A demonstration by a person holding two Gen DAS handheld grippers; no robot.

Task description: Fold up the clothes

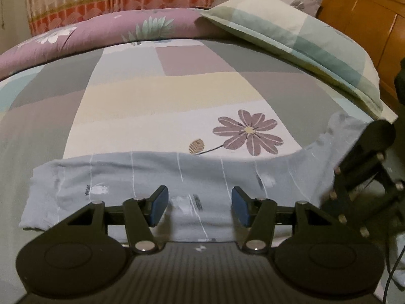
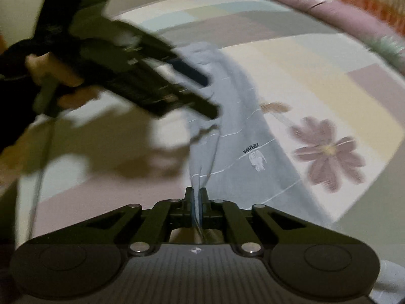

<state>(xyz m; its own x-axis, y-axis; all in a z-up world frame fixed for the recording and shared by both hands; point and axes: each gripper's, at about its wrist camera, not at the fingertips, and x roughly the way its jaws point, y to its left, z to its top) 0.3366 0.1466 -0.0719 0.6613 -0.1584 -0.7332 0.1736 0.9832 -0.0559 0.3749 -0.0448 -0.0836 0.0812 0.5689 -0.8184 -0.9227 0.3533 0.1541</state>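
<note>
Pinching the soft, light garment at its edge, the right gripper is seemingly clamped shut; the left gripper is hovering open.

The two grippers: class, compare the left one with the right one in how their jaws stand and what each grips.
The left gripper has its jaws apart over the blue garment, gripping nothing; the right gripper is shut on a pinched fold of it. The left's blue pads show fully; the right's are pressed together. Both are black and point down at the bed.
</note>
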